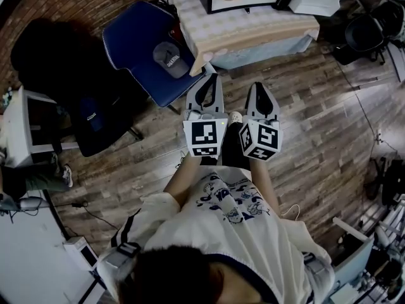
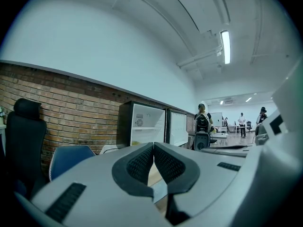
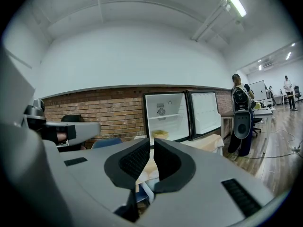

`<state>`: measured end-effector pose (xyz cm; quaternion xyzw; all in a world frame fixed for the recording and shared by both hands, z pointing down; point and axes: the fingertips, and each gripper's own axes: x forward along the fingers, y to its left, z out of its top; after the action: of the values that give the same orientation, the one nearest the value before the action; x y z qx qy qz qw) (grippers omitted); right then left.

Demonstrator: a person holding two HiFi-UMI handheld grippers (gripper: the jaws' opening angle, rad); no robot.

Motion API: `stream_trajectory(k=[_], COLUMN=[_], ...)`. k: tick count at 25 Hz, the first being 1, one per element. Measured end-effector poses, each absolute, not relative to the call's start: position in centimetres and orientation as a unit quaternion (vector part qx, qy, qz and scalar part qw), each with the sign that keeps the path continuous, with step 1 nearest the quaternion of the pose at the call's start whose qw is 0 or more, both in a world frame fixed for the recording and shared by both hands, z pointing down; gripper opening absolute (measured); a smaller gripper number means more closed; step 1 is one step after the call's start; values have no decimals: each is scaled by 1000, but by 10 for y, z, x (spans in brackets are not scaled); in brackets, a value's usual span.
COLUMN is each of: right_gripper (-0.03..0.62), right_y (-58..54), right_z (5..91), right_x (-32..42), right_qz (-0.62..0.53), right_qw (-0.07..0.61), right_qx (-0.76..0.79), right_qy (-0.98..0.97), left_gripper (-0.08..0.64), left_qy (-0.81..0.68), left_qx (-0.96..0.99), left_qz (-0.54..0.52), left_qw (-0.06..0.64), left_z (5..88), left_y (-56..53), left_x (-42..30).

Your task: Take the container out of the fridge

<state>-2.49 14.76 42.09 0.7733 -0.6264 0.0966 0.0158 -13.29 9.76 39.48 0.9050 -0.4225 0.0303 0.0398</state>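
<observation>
The left gripper (image 2: 154, 148) and the right gripper (image 3: 152, 144) both have their jaws pressed together on nothing. The yellow container (image 3: 160, 134) sits low in the open fridge (image 3: 176, 122), well apart from both. If the jaws arrive unopened they would likely shove it deeper, and the blue chair (image 1: 133, 37) crowds the approach.

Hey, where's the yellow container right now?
In the right gripper view, the yellow container sits on the floor of the open fridge, under its shelf and left of the open door.
</observation>
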Motion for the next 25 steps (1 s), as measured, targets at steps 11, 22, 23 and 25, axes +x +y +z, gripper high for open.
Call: stream_trajectory(k=[11,22,23,25], right_gripper=[48,48,48,48], right_y=[77,-3,-10,-23], right_z=[417,401,400,399], right_x=[25,92,98,109], right_qz=[99,96,96,94], right_qw=[17,13,13,14], right_qx=[752,722,720,714], right_qy=[-651,-685,-688,-694], left_gripper=[18,18,18,18], left_qy=[-452,-483,-485,-490], left_qx=[890,874,873,870], left_qz=[33,31,31,31], left_qw=[43,44,44,43], left_z=[394,380,379,379], left_y=[34,-34,-41,-52], left_x=[-86,-16,-10,3])
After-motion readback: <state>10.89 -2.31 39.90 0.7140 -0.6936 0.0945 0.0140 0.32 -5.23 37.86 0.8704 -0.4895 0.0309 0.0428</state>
